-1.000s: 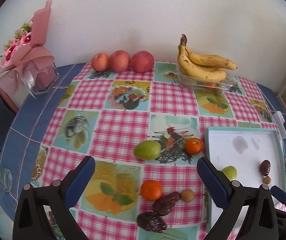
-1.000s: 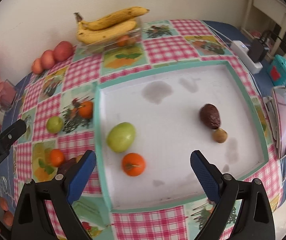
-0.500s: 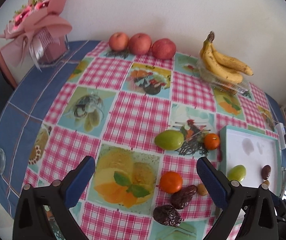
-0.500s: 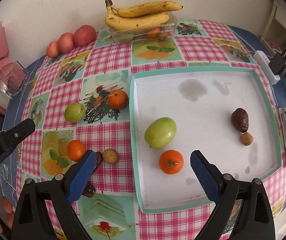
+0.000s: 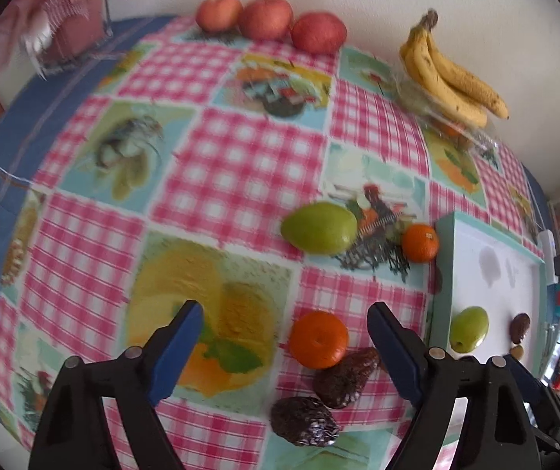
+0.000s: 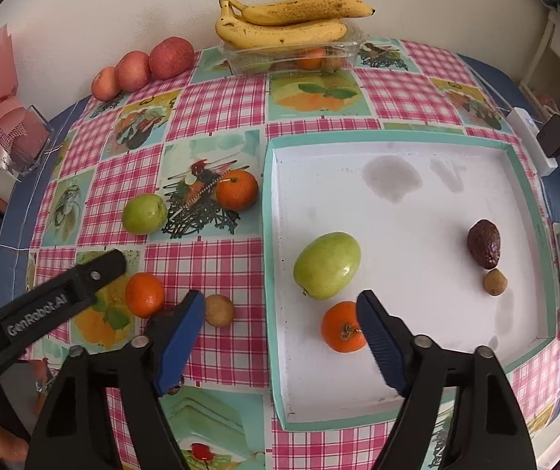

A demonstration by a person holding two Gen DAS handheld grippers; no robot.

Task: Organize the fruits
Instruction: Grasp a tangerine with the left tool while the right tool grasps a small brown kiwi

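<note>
A white tray with a teal rim [image 6: 397, 145] [image 5: 446, 258] holds a green fruit [image 6: 326, 265], an orange [image 6: 341, 326], a dark date [image 6: 484, 243] and a small brown fruit [image 6: 495, 282]. On the checked cloth lie a green fruit [image 5: 319, 228] [image 6: 144, 213], two oranges [image 5: 318, 338] [image 5: 420, 243], two dark dates [image 5: 345, 376] [image 5: 304, 421] and a small brown fruit [image 6: 219, 310]. My left gripper [image 5: 284, 342] is open low over the cloth, the near orange between its fingers' lines. My right gripper [image 6: 280, 333] is open, straddling the tray's left rim.
Three red apples [image 5: 268, 19] and bananas [image 6: 291, 19] on a clear plastic box [image 6: 291, 56] stand by the back wall. A pink bouquet in a glass vase [image 6: 9, 133] is at the far left. A power strip and gadgets [image 6: 534, 137] lie right of the tray.
My left gripper has dropped and moved forward towards the near orange and dates. My right gripper has swung left, from over the tray to its left rim.
</note>
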